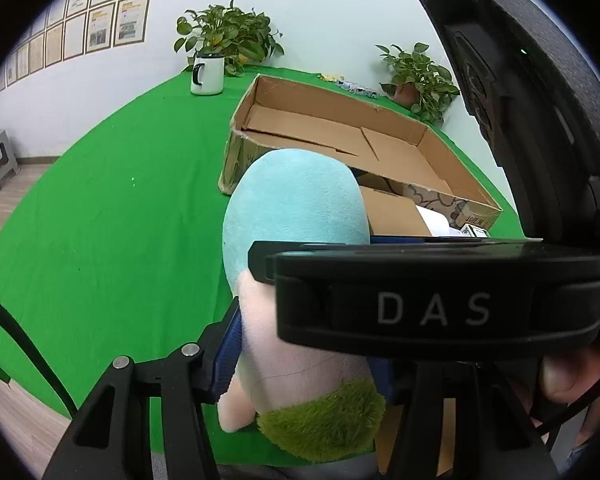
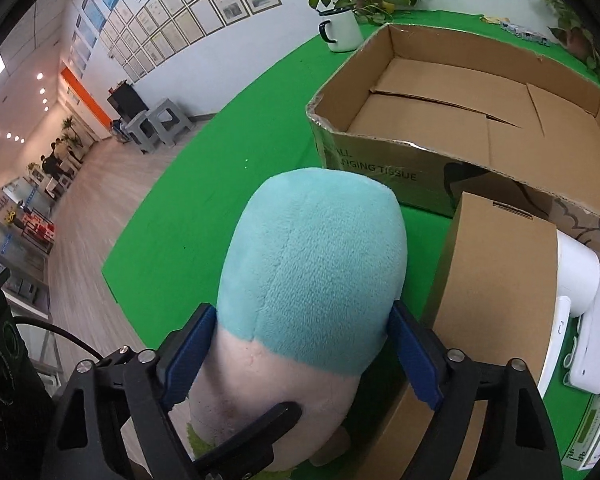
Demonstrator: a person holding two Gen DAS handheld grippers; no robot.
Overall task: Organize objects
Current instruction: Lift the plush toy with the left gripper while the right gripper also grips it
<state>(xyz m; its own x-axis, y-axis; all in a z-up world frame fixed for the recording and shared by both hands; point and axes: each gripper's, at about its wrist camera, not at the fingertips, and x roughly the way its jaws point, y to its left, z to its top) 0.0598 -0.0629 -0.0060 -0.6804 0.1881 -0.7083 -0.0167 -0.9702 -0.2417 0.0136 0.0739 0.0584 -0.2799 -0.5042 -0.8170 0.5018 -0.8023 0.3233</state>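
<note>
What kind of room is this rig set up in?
Probably an office or lab demo space: rows of framed certificates line the wall, a green-covered table serves as the work surface, and people stand at desks down the corridor.

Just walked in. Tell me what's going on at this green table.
A person with a two-finger gripper in each hand is tidying. Both the right gripper and the left gripper are closed on the same teal, pink and green plush toy, their blue pads pressing its sides. Ahead, the large open cardboard box holds nothing visible. A smaller brown carton stands to the right.
</note>
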